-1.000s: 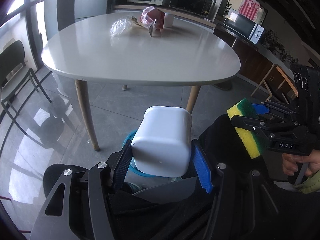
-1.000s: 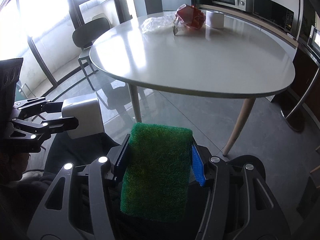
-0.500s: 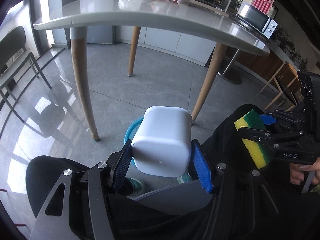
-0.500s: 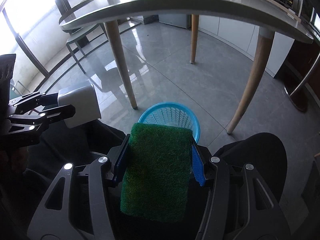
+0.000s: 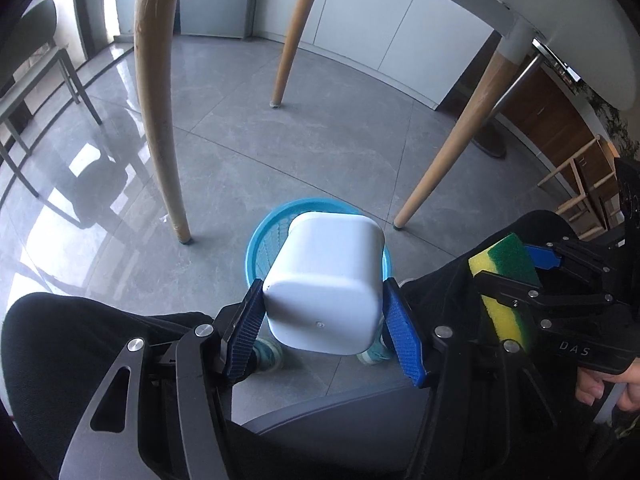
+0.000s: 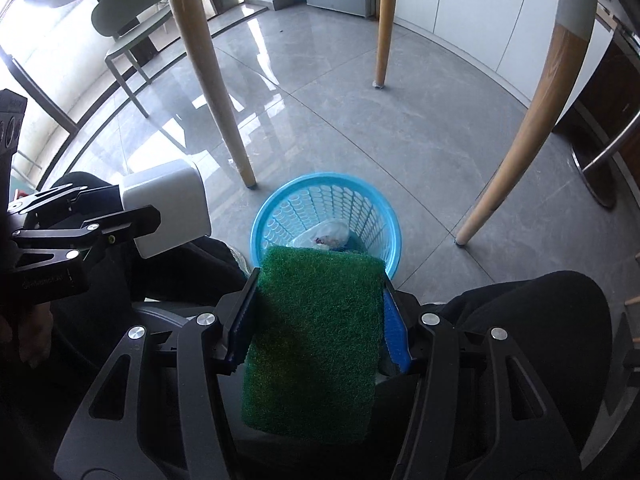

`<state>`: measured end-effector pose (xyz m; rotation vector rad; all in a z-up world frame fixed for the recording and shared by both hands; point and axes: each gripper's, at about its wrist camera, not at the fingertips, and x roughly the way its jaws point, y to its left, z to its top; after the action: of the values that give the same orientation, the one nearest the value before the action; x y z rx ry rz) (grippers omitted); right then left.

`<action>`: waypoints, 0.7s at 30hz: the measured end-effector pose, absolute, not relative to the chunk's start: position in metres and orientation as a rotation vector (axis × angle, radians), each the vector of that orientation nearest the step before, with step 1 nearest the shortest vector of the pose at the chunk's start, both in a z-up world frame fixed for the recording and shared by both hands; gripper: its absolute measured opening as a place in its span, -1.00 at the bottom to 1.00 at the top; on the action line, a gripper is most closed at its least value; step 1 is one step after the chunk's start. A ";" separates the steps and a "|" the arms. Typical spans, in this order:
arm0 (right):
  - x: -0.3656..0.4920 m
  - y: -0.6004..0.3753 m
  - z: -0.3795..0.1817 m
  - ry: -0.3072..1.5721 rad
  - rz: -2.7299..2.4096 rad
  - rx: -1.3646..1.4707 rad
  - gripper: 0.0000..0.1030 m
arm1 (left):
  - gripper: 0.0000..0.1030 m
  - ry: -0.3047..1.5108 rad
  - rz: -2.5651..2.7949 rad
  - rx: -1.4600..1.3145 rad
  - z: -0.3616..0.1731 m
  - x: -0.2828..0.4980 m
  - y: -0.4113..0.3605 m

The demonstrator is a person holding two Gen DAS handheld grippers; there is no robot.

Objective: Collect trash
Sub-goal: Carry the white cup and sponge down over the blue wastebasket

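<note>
Closest to me, my left gripper (image 5: 324,320) is squeezing a white plastic tub (image 5: 326,280). The tub is smooth and boxy with round corners, and its flat bottom faces me. The two blue pads (image 5: 402,340) press on its sides.

My right gripper (image 6: 316,312) is clamped on a sponge (image 6: 312,336). From that side I see its rough green scrubbing face, like short grass. From the left camera the same sponge (image 5: 504,276) shows a yellow foam layer under the green one.

Around both grippers I see black trousers (image 6: 532,320), and a hand (image 5: 604,388) holds the right gripper's handle. Under the tub I see a shoe (image 5: 268,356) on the floor.

Just past the sponge sits the blue basket (image 6: 376,216) on the grey floor (image 6: 360,100). It is round, with lots of small holes in its wall. Inside it lies a crumpled clear plastic bag (image 6: 328,232). In the left camera the tub covers most of the basket (image 5: 256,248).

Next come the wooden table legs (image 6: 212,80), standing around the basket. The table top (image 5: 580,20) is above, pale and round at the edge.

Far off I see a grey chair (image 6: 128,20) by the bright window, and white cupboard doors (image 5: 400,32) along the back wall.
</note>
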<state>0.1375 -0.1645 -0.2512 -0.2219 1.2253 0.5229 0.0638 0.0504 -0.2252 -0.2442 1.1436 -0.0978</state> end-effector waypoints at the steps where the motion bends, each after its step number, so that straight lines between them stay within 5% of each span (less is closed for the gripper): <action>1: 0.141 -0.163 -0.256 1.236 0.518 -0.216 -0.01 | 0.13 1.147 -0.096 -0.257 -0.227 0.066 0.051; 21: 0.222 -0.145 -0.383 1.516 0.356 -0.130 0.00 | 0.14 1.301 -0.018 -0.282 -0.309 0.142 0.040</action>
<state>0.2219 -0.1446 -0.3827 -0.1305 1.5160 0.3562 0.1416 0.0400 -0.3095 -0.2818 1.3010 -0.0176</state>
